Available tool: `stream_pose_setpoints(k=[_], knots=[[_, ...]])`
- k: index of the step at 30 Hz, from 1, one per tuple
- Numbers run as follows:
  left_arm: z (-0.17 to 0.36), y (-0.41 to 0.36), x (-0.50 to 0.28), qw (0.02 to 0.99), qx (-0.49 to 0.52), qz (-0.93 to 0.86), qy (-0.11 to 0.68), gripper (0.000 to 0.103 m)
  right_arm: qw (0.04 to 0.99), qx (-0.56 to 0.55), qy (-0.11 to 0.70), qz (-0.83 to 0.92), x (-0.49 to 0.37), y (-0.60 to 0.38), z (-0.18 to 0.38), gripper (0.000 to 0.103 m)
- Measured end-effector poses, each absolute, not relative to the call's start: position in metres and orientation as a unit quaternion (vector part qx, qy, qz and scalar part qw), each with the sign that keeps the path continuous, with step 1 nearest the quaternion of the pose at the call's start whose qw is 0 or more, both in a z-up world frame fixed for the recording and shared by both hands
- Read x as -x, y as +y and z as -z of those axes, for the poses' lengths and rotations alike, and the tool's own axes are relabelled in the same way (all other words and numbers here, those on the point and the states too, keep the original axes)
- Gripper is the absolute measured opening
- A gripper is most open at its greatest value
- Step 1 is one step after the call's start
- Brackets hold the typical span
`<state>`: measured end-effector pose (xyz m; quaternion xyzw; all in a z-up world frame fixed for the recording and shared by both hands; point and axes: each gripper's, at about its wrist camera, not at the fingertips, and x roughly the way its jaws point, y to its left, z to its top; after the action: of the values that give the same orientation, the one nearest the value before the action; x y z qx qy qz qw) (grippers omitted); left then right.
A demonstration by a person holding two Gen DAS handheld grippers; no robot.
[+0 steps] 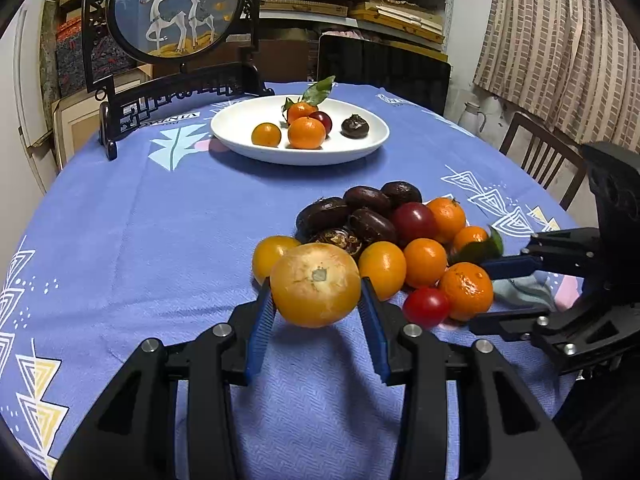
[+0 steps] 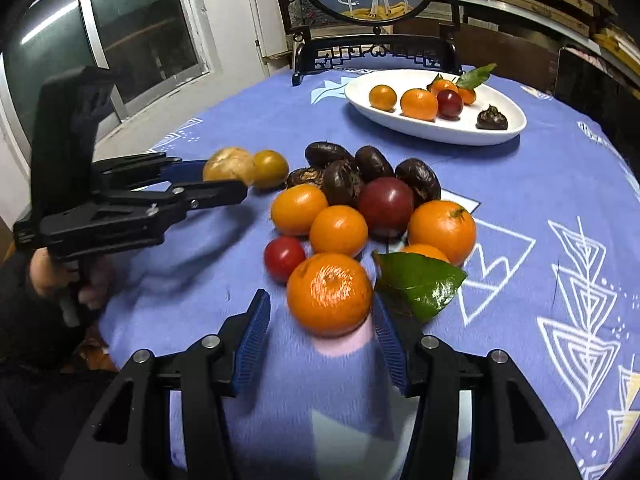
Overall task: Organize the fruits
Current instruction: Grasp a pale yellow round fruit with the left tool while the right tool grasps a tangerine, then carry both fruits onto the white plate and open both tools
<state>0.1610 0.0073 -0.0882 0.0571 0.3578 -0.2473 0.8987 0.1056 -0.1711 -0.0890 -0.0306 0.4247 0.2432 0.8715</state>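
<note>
2 grippers: left gripper [image 1: 318, 300] clamps yellow fruit [image 1: 315, 285]; right gripper [image 2: 322, 320] straddles mandarin [image 2: 329, 294], contact blurred.

Green leaf [image 2: 420, 282] hides most of one orange [image 2: 425, 251]; nearest mandarin [image 2: 329, 294] blurred.

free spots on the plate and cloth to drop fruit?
Plate: bare on its left side, beside the yellow fruit, and along the front rim. Cloth is bare between plate and pile, and left of the pile. Crowded: the pile itself.
</note>
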Motion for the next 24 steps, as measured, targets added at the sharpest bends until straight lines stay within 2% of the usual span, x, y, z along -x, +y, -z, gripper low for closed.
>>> stream_pose_setpoints(k=[3, 5, 10, 18, 24], knots=[[0.089, 0.007, -0.161, 0.898, -0.059, 0.247, 0.358, 0.041, 0.874, 0.041, 0.425, -0.233, -0.111, -0.165, 0.091, 0.052], [0.089, 0.007, -0.161, 0.898, -0.058, 0.246, 0.359, 0.041, 0.876, 0.044, 0.423, -0.227, -0.112, -0.164, 0.092, 0.046], [0.086, 0.010, -0.160, 0.901, -0.050, 0.244, 0.356, 0.041, 0.871, -0.015, 0.427, -0.243, -0.110, -0.183, 0.089, 0.046], [0.077, 0.020, -0.158, 0.901, -0.023, 0.250, 0.353, 0.041, 0.874, -0.106, 0.376, -0.290, -0.086, -0.240, 0.048, 0.046], [0.044, 0.012, -0.166, 0.908, -0.028, 0.259, 0.327, 0.041, 0.893, -0.112, 0.350, -0.261, -0.104, -0.270, 0.023, 0.046]])
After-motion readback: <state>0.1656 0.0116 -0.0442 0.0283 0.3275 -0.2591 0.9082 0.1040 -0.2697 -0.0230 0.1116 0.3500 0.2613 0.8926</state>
